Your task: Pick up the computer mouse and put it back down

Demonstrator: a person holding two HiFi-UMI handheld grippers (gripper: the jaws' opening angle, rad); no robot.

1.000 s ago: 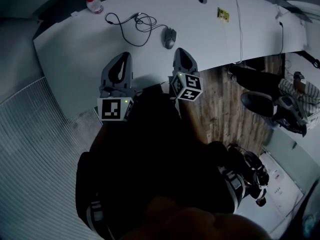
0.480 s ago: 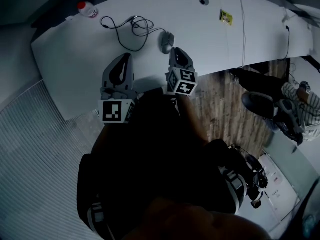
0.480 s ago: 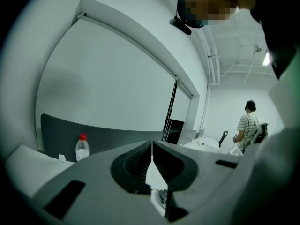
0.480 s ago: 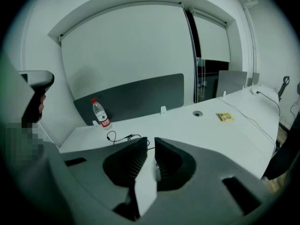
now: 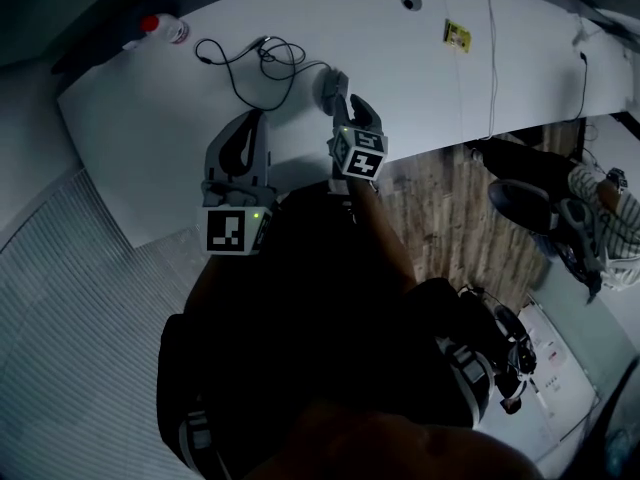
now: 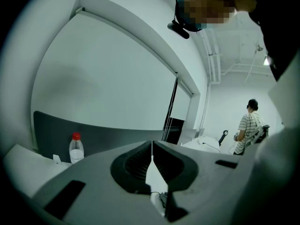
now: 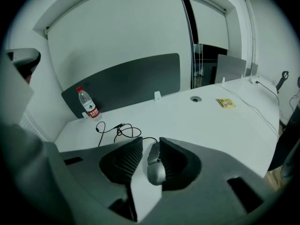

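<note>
At the desk (image 5: 430, 78) edge, my right gripper (image 7: 151, 149), jaws just opening, straddles the mouse (image 7: 156, 168) without pressing it, ready to grasp; my left gripper (image 6: 151, 146), jaws together, idles unneeded.

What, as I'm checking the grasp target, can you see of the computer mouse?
The computer mouse is a grey, rounded shell of smooth, plastic-looking material with a darker front end, lying flat on the white desk. Its thin black cable runs off to loose loops further back. It sits between the jaws of the right gripper, which have just been opening. It lies close to one pad, though contact cannot be told.
</note>
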